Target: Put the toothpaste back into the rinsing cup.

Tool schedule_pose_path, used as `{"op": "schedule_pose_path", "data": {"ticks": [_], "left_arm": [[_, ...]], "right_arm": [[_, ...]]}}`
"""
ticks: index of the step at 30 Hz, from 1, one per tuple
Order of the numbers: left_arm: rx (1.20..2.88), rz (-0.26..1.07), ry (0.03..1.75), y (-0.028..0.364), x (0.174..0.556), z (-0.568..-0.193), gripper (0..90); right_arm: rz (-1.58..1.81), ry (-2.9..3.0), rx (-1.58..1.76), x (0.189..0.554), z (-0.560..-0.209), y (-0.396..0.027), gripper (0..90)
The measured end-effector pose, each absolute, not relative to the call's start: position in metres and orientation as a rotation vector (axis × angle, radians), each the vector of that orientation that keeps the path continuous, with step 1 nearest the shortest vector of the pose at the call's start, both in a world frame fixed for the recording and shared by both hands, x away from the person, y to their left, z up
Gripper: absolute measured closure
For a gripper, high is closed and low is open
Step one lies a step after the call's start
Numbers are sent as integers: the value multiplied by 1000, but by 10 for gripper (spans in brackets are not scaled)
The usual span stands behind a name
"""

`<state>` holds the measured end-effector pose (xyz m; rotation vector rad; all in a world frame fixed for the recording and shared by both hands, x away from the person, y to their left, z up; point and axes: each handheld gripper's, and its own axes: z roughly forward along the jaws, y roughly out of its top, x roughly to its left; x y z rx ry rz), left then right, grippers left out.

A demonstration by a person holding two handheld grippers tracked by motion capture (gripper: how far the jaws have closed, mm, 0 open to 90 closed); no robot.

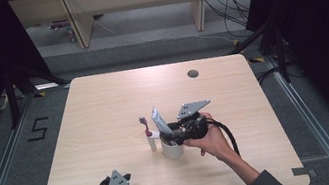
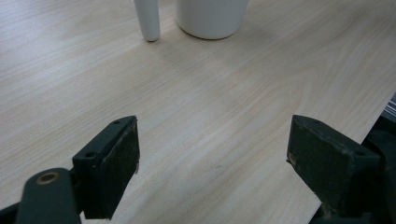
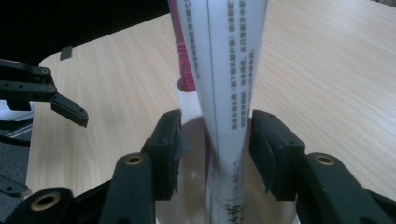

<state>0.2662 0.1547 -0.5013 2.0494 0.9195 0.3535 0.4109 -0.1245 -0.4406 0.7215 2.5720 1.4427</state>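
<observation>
— Where was the toothpaste tube?

— It stood upright in the white cup near the table's middle, with a white toothbrush standing just left of the cup.

— Did the right gripper hold it?

— No. The tube stood between the jaws, but gaps showed on both sides; they were parted and not pressing.

— And the left gripper?

— It sat at the near edge, jaws spread wide over bare wood, empty.
</observation>
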Motion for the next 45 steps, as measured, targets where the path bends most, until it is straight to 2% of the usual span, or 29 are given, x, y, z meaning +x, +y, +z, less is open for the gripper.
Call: {"op": "schedule_pose_path", "data": {"ticks": [13,45], "left_arm": [[2019,350,934,154,266,-502,168],[2040,358,937,156,267,-501,168]], "right_arm": [[1474,2503,787,409,-429,-139,439],[1513,2392,904,395,-416,-197,383]]}}
